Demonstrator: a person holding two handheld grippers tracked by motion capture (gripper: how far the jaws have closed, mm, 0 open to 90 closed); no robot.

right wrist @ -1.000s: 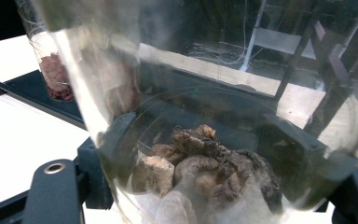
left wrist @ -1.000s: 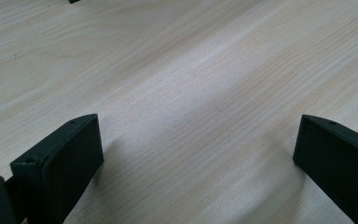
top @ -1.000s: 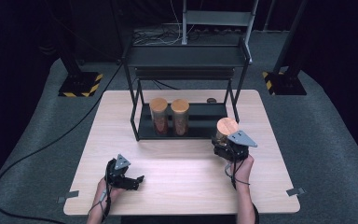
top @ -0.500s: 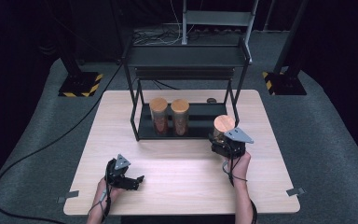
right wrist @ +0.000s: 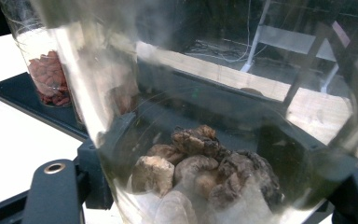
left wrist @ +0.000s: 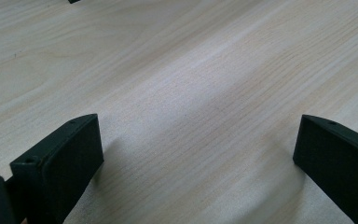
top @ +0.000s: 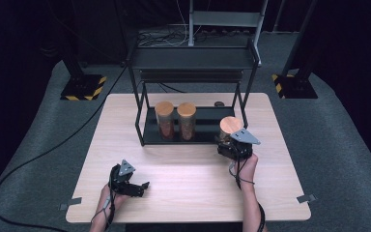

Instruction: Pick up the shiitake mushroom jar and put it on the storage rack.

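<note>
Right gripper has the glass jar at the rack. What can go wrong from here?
1. The right gripper clamps smooth glass on the cork-lidded glass jar of brown chunks; it may slip.
2. The jar sits beside the black metal rack's front right post; it could knock it.
3. Two cork-lidded jars already stand on the lower shelf; a wide placement may bump them.

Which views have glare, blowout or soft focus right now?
High view: dark surroundings, bright glare patch on the table between the grippers. Left gripper view: evenly lit, wood grain sharp in the middle, near jaws soft, faint shadows beside them. Right gripper view: the held jar sits very close, its glass smeared with reflections that distort the shelf behind; tabletop at left blown out white.
</note>
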